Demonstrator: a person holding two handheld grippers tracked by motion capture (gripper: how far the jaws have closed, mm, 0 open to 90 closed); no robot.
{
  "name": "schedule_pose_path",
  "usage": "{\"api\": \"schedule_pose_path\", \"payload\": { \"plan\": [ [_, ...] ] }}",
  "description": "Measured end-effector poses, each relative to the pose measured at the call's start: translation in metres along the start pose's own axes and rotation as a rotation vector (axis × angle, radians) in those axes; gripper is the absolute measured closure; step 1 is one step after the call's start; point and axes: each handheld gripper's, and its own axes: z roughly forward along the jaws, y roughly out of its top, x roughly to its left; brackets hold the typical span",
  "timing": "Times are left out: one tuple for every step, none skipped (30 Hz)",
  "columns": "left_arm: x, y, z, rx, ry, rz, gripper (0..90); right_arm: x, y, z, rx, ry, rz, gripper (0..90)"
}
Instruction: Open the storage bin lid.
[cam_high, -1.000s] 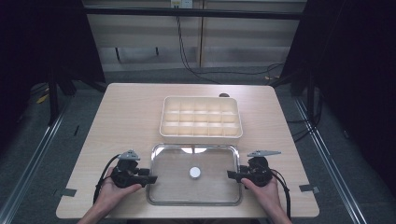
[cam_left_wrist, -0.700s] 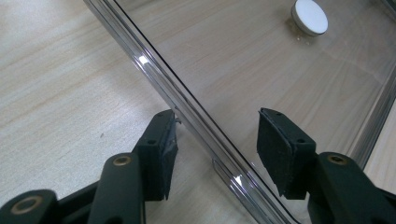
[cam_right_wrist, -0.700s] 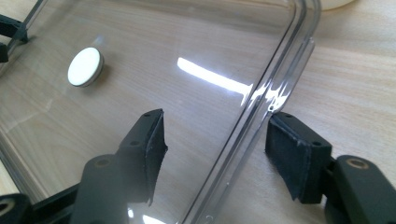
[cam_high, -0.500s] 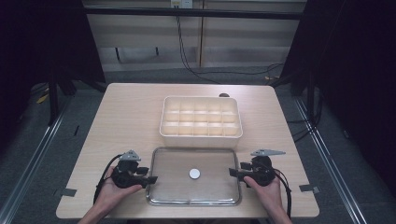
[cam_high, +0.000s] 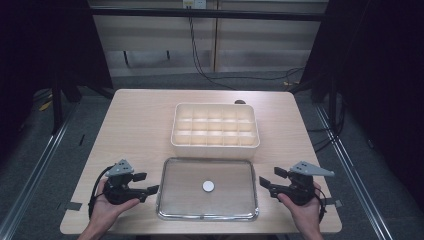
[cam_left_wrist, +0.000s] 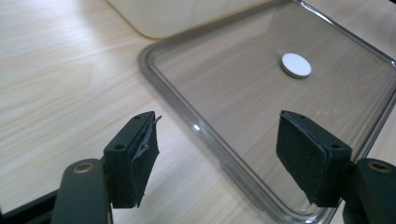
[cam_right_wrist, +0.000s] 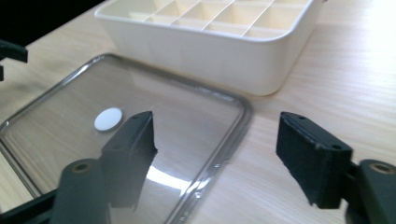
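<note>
Clear tray (cam_high: 170, 207), near: one white disc (cam_high: 208, 186). Divided box (cam_high: 215, 146), far: compartments bare. Left claw (cam_high: 149, 183), right claw (cam_high: 266, 178): apart after opening, gripping nothing.

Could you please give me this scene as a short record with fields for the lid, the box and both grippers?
lid: clear lid flat on table, white disc at its centre
box: cream divided box just behind lid, compartments look empty
left gripper: jaws have just been opening, nothing between them, beside lid's left edge
right gripper: jaws have just been opening, nothing held, beside lid's right edge
</note>
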Motion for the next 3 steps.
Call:
{"api": "schedule_pose_path", "payload": {
  "plan": [
    [0.0020, -0.0009, -0.0028, -0.007, 0.010, -0.001, 28.4, -0.0033, -0.0010, -0.0036, 0.000, -0.005, 0.012, 26.4],
    [0.0036, -0.0018, -0.0045, -0.013, 0.023, -0.007, 28.3, -0.0063, -0.0030, -0.0065, 0.000, -0.014, 0.025, 24.9],
    [0.0043, -0.0023, -0.0046, -0.014, 0.017, -0.014, 27.9, -0.0094, -0.0055, -0.0083, -0.001, -0.018, 0.027, 23.4]
  ]
}}
